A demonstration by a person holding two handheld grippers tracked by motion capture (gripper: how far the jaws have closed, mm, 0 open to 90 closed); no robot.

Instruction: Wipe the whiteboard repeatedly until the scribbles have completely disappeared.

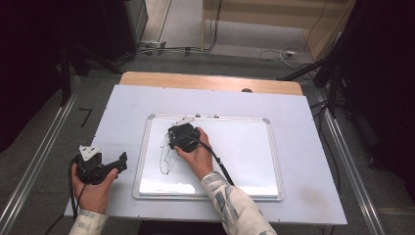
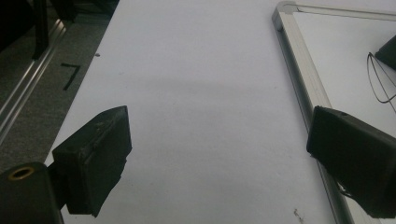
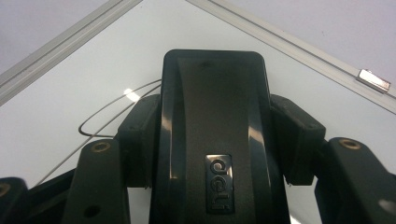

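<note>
On whiteboard (image 1: pixel 244 147): eraser (image 3: pixel 212 140) clamped between right hand-held gripper (image 3: pixel 215 135) jaws.

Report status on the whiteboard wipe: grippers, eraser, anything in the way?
Right gripper shut on black eraser, pressed on whiteboard over the pen lines. Left gripper open, beside the board. Nothing in the way.

One whiteboard (image 1: pixel 244 147) lies on one table (image 1: pixel 313 161), bearing what looks like a single looping black scribble (image 1: pixel 166 156), though it may be several lines. One black eraser (image 3: pixel 215 140) sits on the board. Two grippers are in use: the left gripper (image 1: pixel 115 164) and the right gripper (image 1: pixel 180 134), one per hand.
</note>
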